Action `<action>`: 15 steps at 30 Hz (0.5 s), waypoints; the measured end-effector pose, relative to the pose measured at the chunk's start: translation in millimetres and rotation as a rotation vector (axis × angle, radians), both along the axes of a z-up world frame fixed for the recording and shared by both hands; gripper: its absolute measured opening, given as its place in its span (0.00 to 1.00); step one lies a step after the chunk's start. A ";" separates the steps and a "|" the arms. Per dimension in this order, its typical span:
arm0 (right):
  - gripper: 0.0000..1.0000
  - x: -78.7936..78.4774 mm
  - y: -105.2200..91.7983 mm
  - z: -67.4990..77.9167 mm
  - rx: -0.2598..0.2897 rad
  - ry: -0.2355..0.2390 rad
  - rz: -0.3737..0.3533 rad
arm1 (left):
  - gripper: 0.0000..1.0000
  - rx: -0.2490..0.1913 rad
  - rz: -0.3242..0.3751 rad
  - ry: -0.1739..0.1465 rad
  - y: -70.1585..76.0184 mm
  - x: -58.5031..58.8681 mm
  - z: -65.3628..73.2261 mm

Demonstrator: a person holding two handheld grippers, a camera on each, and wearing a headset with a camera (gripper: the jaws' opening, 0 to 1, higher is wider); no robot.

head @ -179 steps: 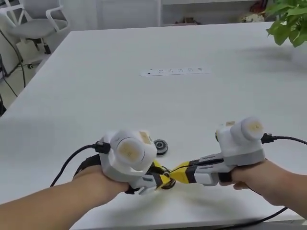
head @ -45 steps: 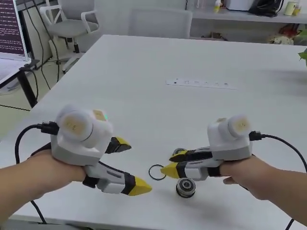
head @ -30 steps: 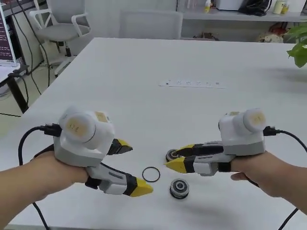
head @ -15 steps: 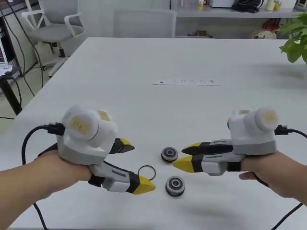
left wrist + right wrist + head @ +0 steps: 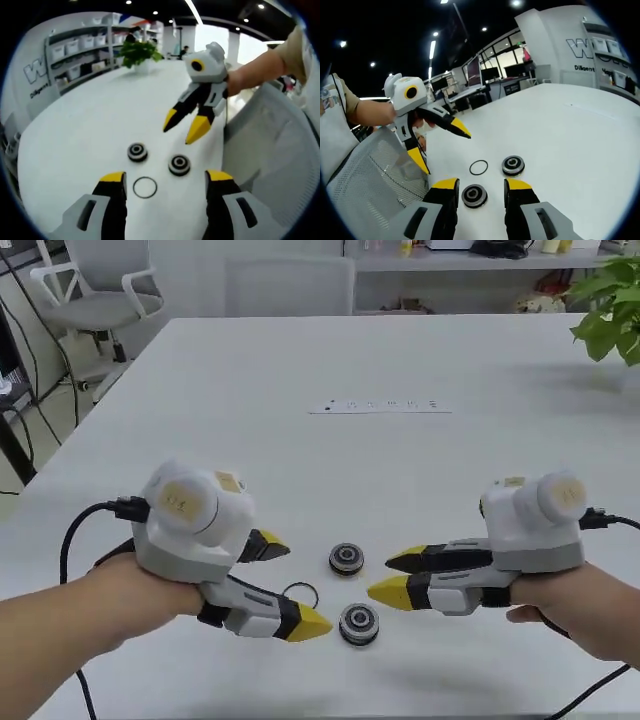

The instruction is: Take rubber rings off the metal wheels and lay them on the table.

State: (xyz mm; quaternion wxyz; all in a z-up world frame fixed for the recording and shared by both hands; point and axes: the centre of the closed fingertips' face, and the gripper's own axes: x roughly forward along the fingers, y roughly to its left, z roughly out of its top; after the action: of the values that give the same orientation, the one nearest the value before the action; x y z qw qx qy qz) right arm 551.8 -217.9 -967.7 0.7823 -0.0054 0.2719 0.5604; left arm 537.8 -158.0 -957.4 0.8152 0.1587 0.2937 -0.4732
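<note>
- Left gripper is held low over the table with its jaws spread wide apart, and nothing is clamped between them.
- Right gripper is parted too, by a narrower gap, and nothing is gripped there either. Its yellow tips are pointed toward the left gripper.
- One loose rubber ring is laid flat on the table. It's framed between the left gripper's jaws in the left gripper view. In the head view it's partly hidden behind the lower left jaw.
- Between the two grippers, the far wheel and the near wheel are set on the table, apart from each other. Both look like metal with dark rims.
- The far wheel is seen just off the right gripper's upper tip, and the near wheel just beside the left gripper's lower tip.
- In the right gripper view the near wheel is framed between that gripper's own jaws.
- Whether a ring is fitted on either wheel can't really be made out.
- Further back, a white power strip is laid on the table, and a leafy plant is seen at the right edge.
</note>
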 end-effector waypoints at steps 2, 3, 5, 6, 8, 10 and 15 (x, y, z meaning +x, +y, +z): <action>0.33 -1.4 -1.3 -2.4 -0.005 -0.001 0.002 | 0.63 -0.004 0.000 0.006 -1.9 0.7 -1.6; 0.33 -2.1 -1.7 -3.4 -0.008 -0.001 0.004 | 0.63 -0.006 0.000 0.008 -2.7 0.9 -2.2; 0.33 -3.8 -2.2 -5.6 -0.015 -0.001 0.009 | 0.62 -0.006 -0.002 0.013 -4.9 1.1 -4.2; 0.33 -5.0 -2.4 -7.2 -0.019 -0.002 0.013 | 0.62 -0.006 -0.003 0.015 -5.7 1.0 -5.1; 0.33 -6.7 -2.8 -9.7 -0.024 -0.002 0.019 | 0.61 -0.003 -0.008 0.017 -7.6 0.6 -6.7; 0.33 -7.8 -3.1 -11.6 -0.027 -0.002 0.023 | 0.60 -0.002 -0.013 0.020 -9.2 0.3 -7.8; 0.33 -12.8 -3.5 -19.5 -0.055 -0.012 0.052 | 0.58 0.003 -0.023 0.026 -13.4 0.3 -11.5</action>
State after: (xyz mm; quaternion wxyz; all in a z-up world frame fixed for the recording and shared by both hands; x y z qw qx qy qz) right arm 538.9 -221.4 -987.3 0.7687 -0.0374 0.2824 0.5726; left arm 538.0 -171.5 -968.9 0.8055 0.1573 0.3032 -0.4843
